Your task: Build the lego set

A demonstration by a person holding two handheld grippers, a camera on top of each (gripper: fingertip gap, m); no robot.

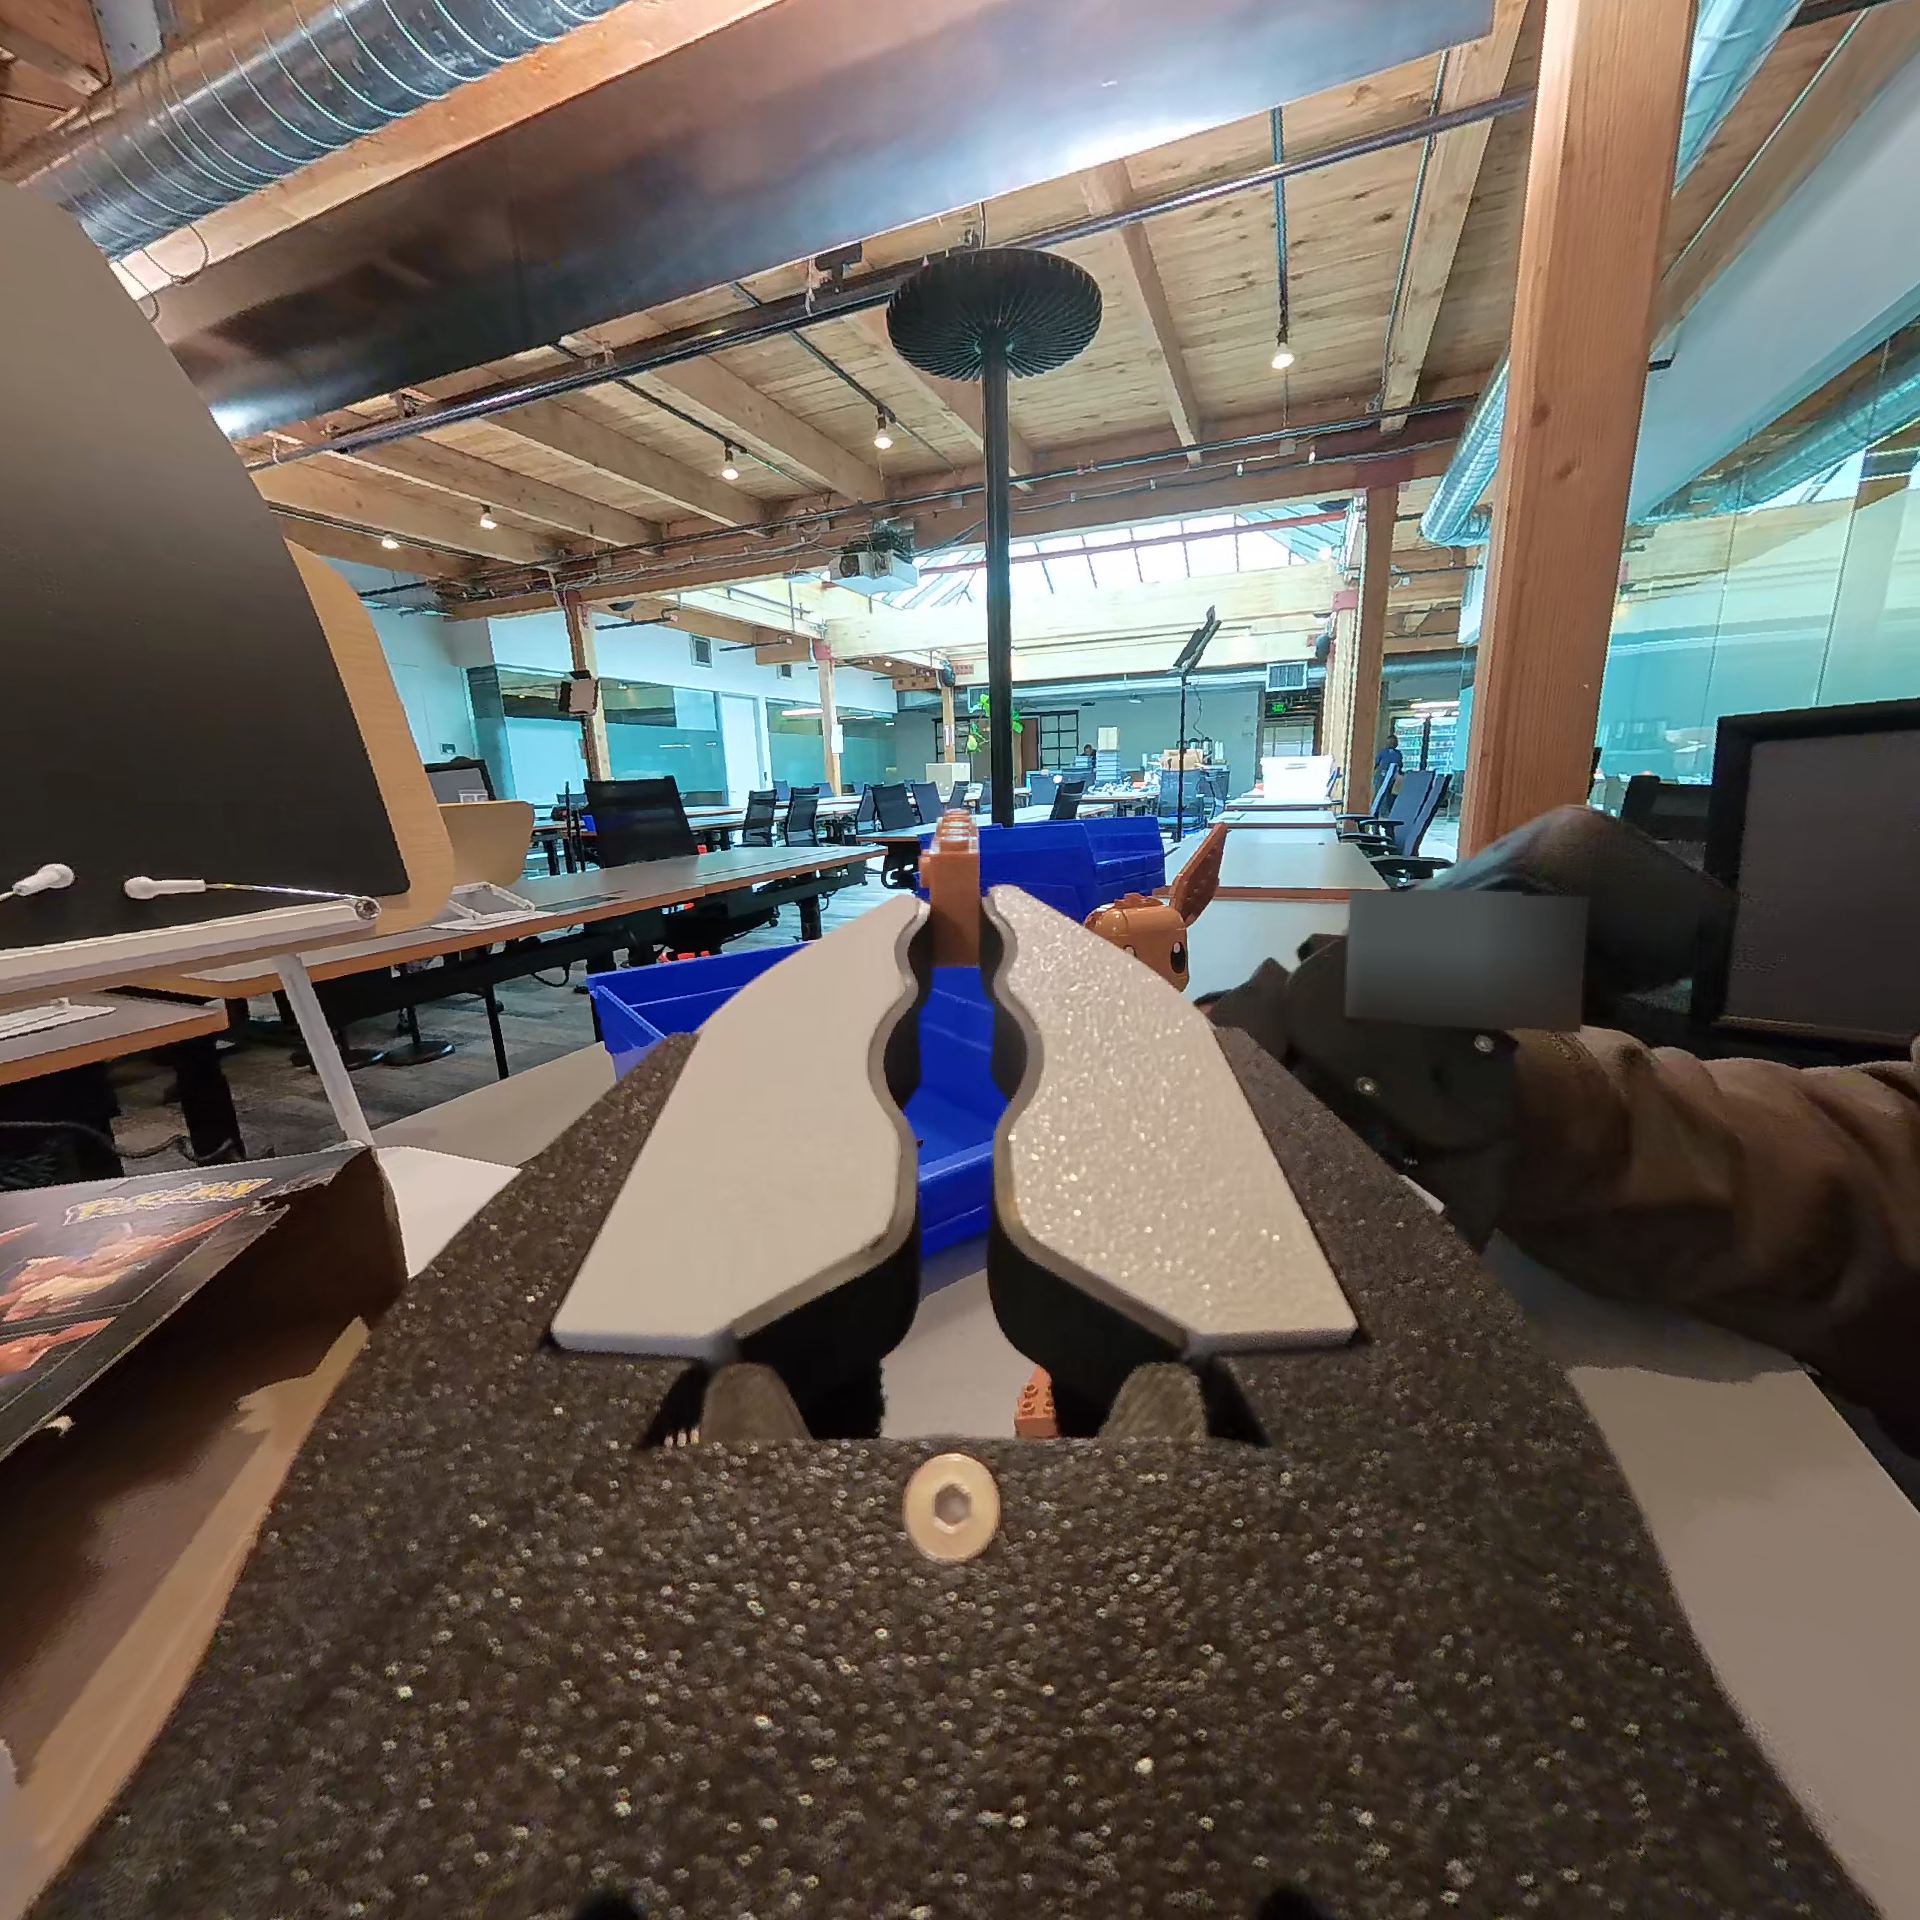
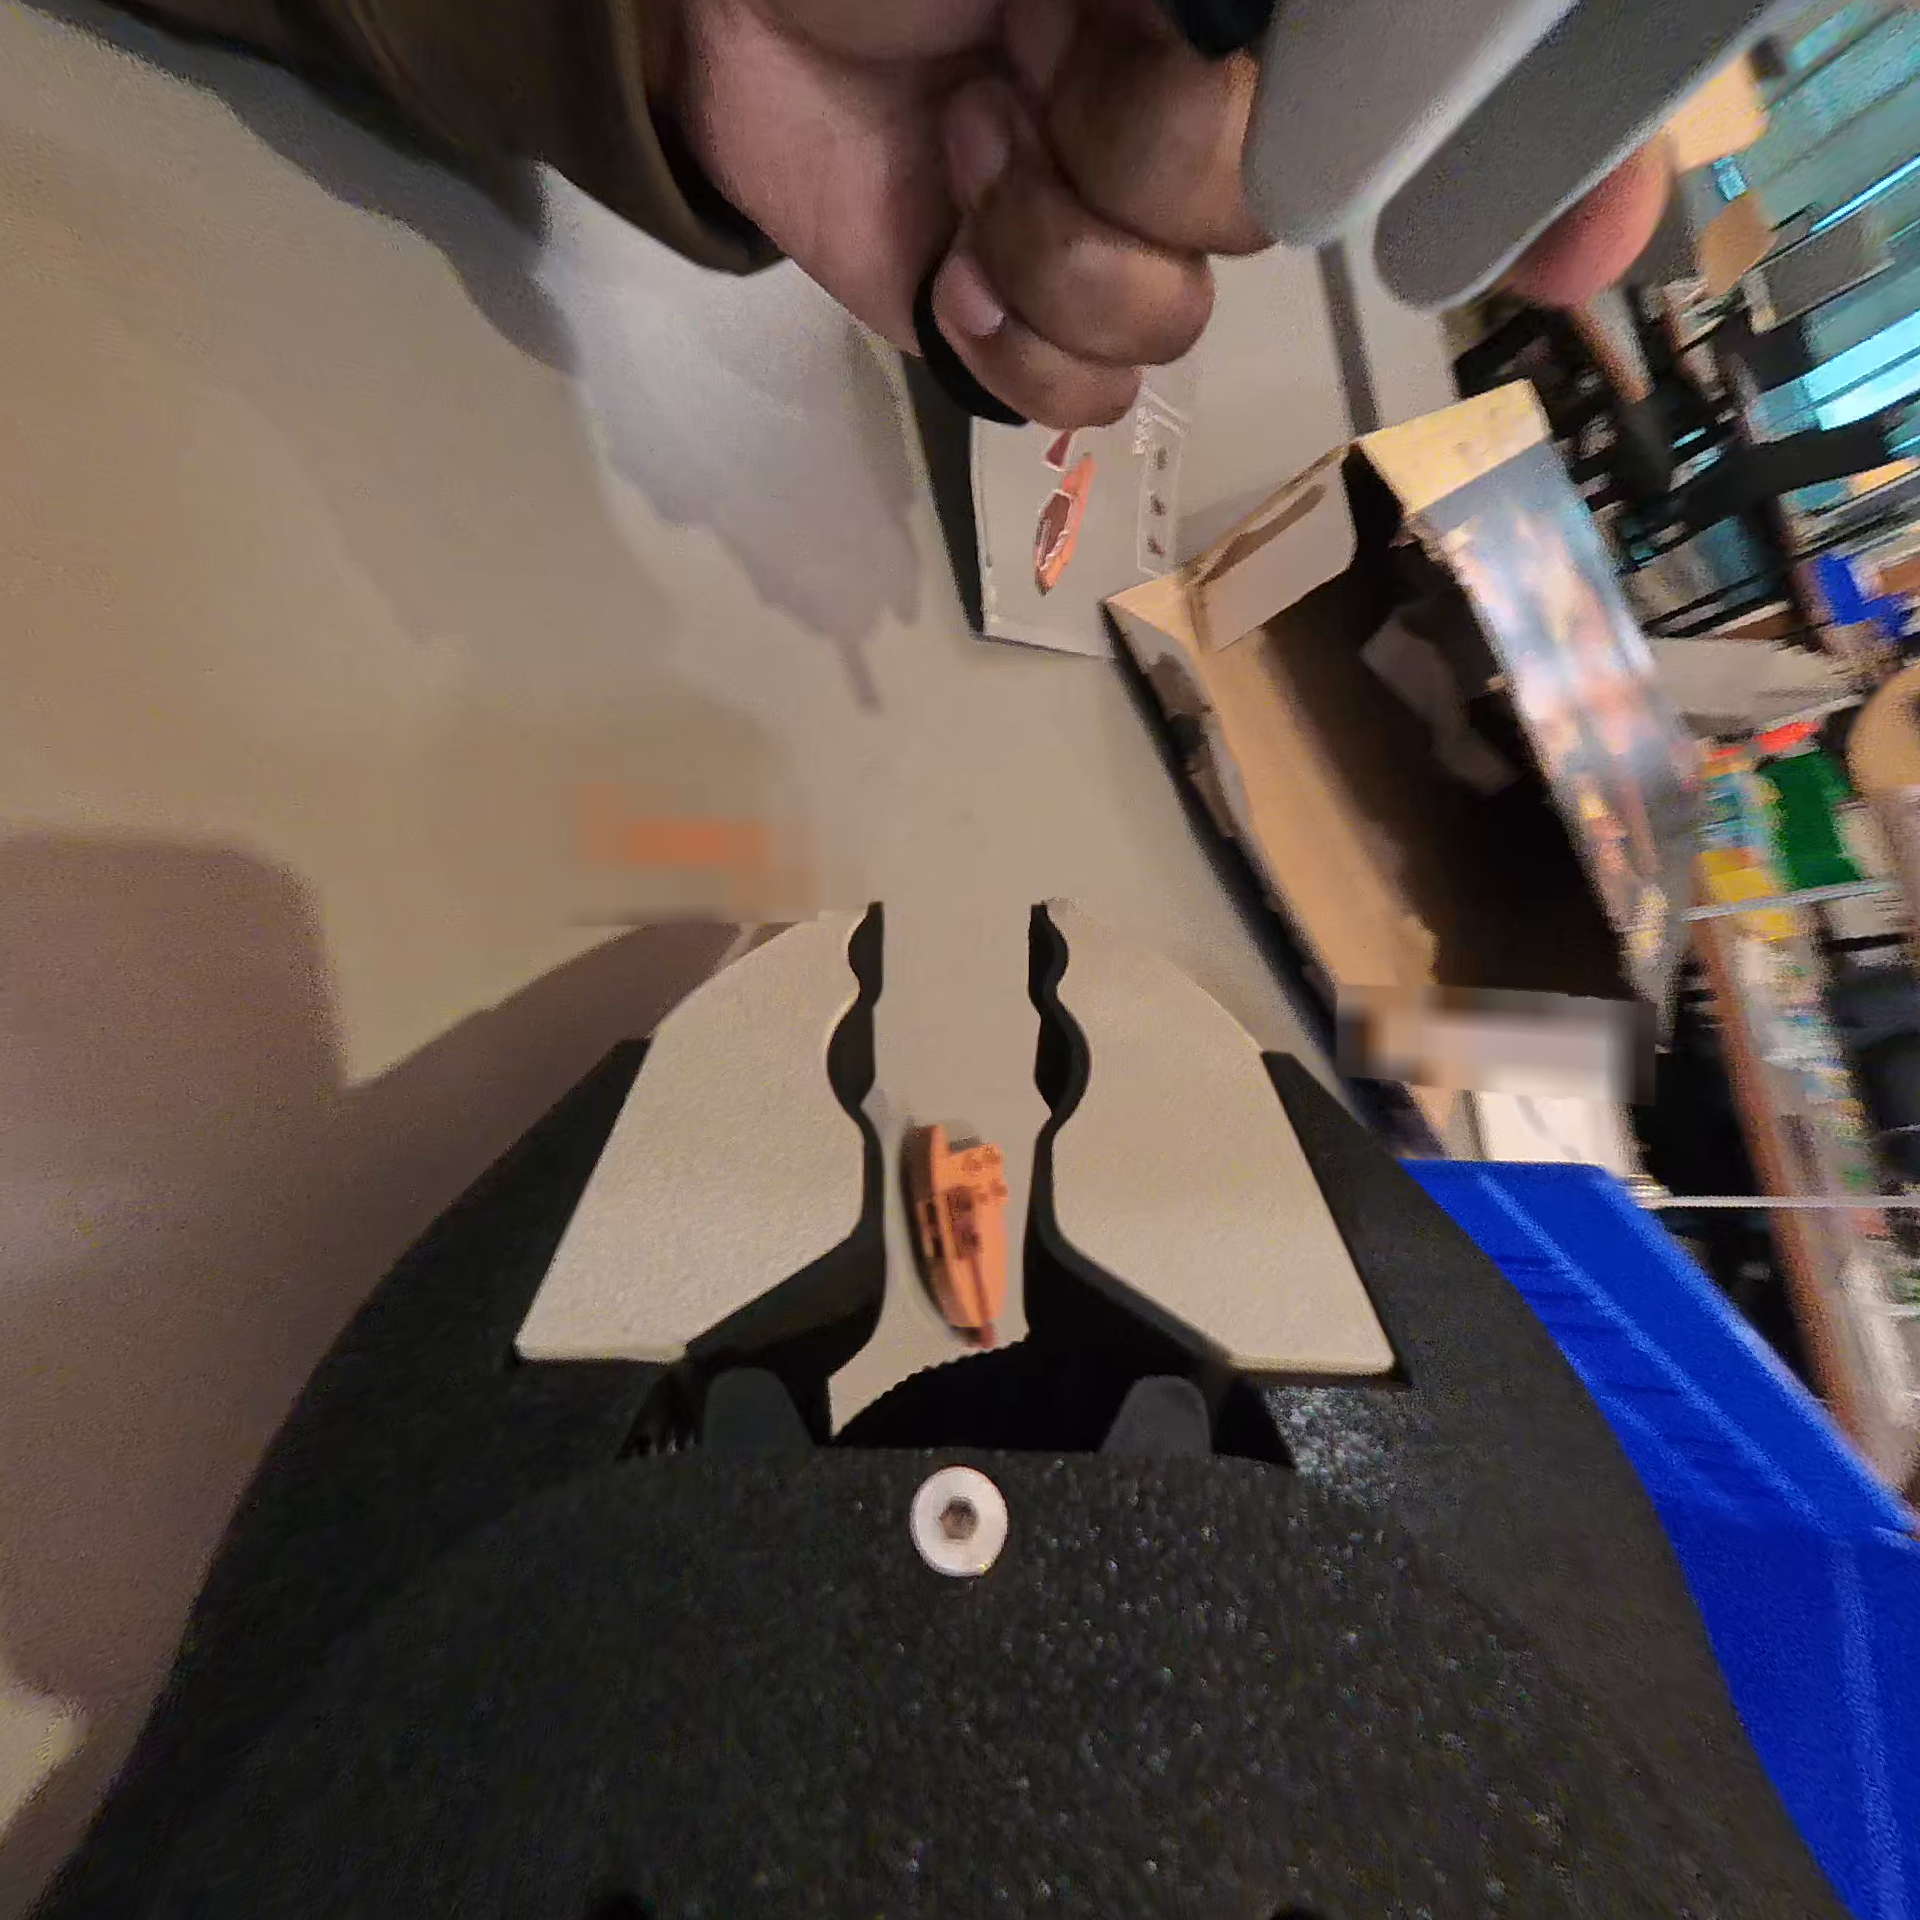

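In the left wrist view my left gripper (image 1: 954, 914) is shut on a small brown brick piece (image 1: 952, 883) that stands upright between the fingertips, held above the white table (image 1: 1714, 1507). A brown toy figure head with a pointed ear (image 1: 1158, 935) stands just right of it. In the right wrist view my right gripper (image 2: 956, 925) is open, its fingertips apart over the table (image 2: 312, 520). An orange brick piece (image 2: 958, 1226) shows farther back between the fingers, with a gap on each side and no pad touching it.
Blue bins (image 1: 1060, 857) stand behind the left gripper, and another blue bin (image 2: 1683, 1403) is at the right gripper's side. An open cardboard box (image 2: 1382, 748) and a clear bag with orange pieces (image 2: 1070, 520) lie ahead. A hand (image 2: 1039, 208) is above. A printed box (image 1: 156, 1268) lies at left. Left tips to right tips: about 15 cm.
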